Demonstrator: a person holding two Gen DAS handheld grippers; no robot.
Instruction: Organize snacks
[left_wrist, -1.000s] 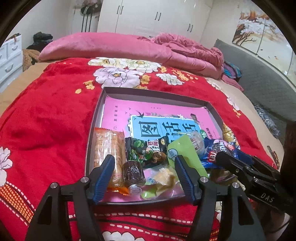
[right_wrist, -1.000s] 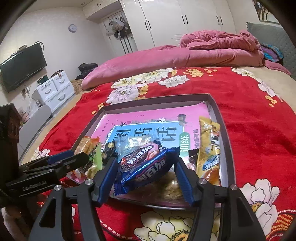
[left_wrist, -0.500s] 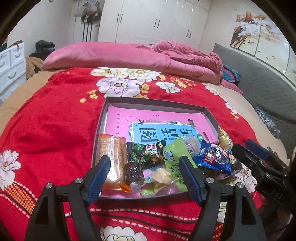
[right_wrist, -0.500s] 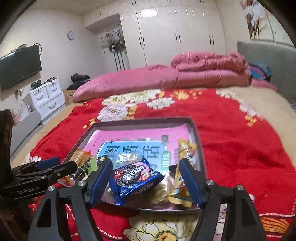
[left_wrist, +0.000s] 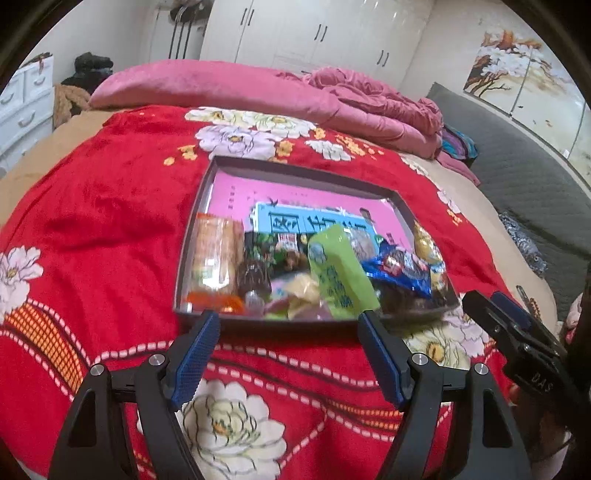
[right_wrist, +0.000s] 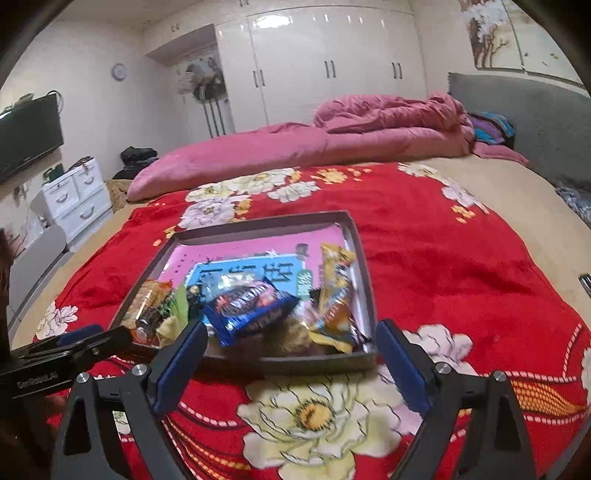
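A grey tray (left_wrist: 195, 236) lies on the red bedspread with a pink book in it. Snacks crowd its near end: an orange cracker pack (left_wrist: 216, 254), a green pack (left_wrist: 338, 273), a blue cookie pack (left_wrist: 399, 269) and a yellow pack (left_wrist: 428, 247). My left gripper (left_wrist: 289, 318) is open just short of the tray's near rim, holding nothing. In the right wrist view the blue cookie pack (right_wrist: 251, 306) rests on the other snacks beside the yellow pack (right_wrist: 334, 291). My right gripper (right_wrist: 291, 328) hangs before the tray rim (right_wrist: 364, 280), its jaws opening with nothing between them.
The red flowered bedspread (left_wrist: 110, 221) spreads all round the tray. Pink bedding (right_wrist: 332, 144) is piled at the head of the bed. White drawers (right_wrist: 77, 195) and a wall television (right_wrist: 29, 136) stand to the left. Each gripper shows at the edge of the other's view.
The right gripper let go of the blue cookie pack, which now lies in the tray. Both grippers opened wider and drew back from the tray toward the near edge of the bed.
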